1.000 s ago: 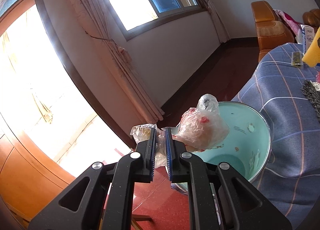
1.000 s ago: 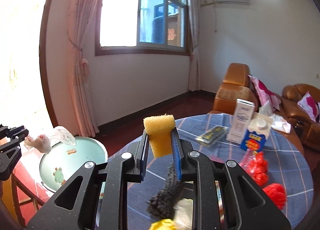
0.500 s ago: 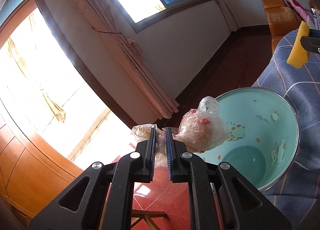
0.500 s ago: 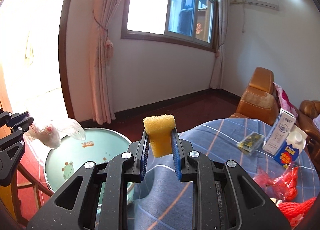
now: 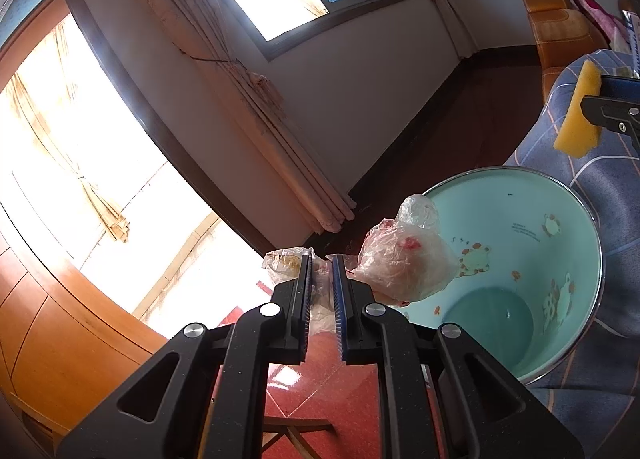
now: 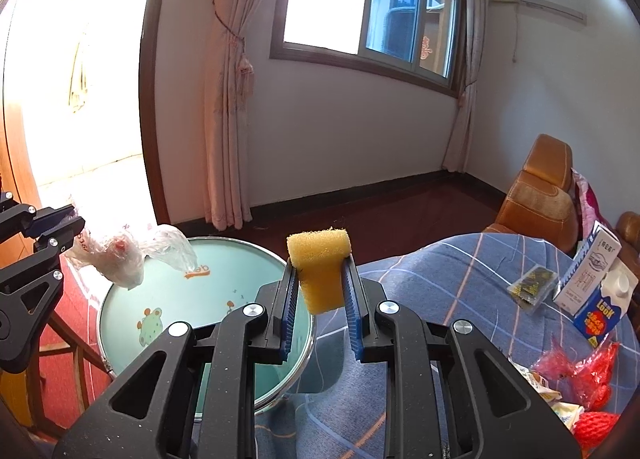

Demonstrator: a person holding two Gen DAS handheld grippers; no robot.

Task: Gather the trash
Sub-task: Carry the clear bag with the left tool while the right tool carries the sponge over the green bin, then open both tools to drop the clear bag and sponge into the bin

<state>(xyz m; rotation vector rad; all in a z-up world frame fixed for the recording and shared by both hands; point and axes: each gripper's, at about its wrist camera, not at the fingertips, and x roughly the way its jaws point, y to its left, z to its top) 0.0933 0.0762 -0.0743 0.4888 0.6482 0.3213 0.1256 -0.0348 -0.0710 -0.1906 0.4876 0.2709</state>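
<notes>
Left tongs (image 5: 319, 264) nipped on limp, light, crumpled bag (image 5: 404, 267) at its slippery neck, hung over bin (image 5: 592, 243); right tongs (image 6: 321, 288) clamped on soft, squashy sponge (image 6: 320, 271), near bin rim beside worktop (image 6: 460, 271).

One sponge (image 6: 320, 273), one bin (image 6: 168, 299), two cartons (image 6: 588, 279)

Daylight floods in through my window (image 6: 368, 15) and the doorway (image 5: 80, 179) left of it, which is blown out to white. Focus is sharp; fisheye bending and dark corners mark both views.
</notes>
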